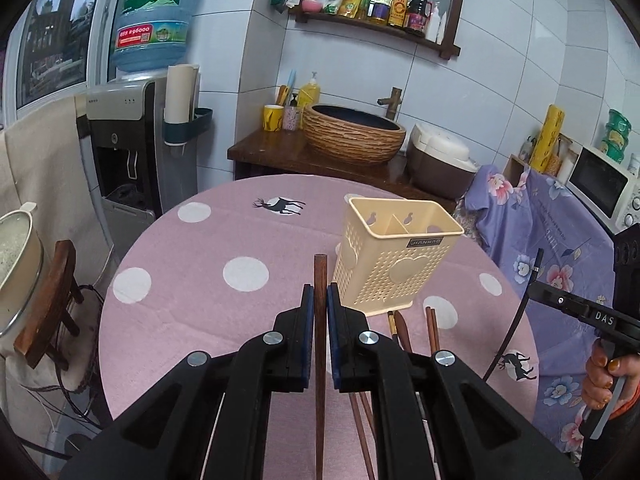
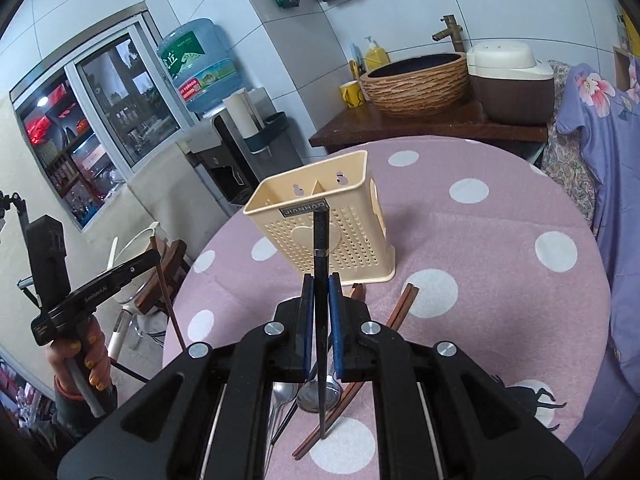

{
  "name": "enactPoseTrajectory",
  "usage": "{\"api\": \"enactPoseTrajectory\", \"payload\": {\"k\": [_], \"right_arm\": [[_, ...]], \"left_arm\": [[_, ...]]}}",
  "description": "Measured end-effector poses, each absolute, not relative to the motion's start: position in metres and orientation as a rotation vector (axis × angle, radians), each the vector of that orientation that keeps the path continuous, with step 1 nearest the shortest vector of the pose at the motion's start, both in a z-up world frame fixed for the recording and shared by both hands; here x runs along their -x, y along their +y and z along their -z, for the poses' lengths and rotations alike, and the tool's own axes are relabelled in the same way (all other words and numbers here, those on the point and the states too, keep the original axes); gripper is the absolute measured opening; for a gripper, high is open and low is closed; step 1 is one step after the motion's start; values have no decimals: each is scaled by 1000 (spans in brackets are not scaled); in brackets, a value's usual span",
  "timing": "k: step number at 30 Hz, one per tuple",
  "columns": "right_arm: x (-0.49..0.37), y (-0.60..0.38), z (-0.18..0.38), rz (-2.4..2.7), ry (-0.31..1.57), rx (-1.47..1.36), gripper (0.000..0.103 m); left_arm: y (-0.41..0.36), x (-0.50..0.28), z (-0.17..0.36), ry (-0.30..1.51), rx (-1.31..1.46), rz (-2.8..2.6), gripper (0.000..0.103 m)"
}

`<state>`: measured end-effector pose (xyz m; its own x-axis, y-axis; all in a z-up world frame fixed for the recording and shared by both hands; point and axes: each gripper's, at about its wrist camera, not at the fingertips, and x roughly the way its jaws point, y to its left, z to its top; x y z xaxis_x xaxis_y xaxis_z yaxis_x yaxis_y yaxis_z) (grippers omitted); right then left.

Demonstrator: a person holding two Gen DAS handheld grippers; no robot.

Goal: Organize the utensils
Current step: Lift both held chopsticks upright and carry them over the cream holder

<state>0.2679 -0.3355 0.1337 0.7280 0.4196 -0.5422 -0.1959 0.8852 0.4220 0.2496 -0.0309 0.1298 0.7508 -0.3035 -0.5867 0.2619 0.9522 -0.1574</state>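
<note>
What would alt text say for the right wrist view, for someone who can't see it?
The right claw is shut on a dark chopstick pointing toward a cream slotted utensil holder on a pink polka-dot tablecloth. Below it lie brown chopsticks and a metal spoon.

Right gripper clamps a black chopstick before the beige holder
</note>
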Motion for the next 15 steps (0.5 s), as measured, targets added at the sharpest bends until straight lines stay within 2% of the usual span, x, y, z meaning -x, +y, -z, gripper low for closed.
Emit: {"api": "enactPoseTrajectory", "payload": {"k": [15], "right_arm": [[-267,-325,-155,-385,670,-317,8]], "left_arm": [[-21,-246,-154,612,78,344,8]]}}
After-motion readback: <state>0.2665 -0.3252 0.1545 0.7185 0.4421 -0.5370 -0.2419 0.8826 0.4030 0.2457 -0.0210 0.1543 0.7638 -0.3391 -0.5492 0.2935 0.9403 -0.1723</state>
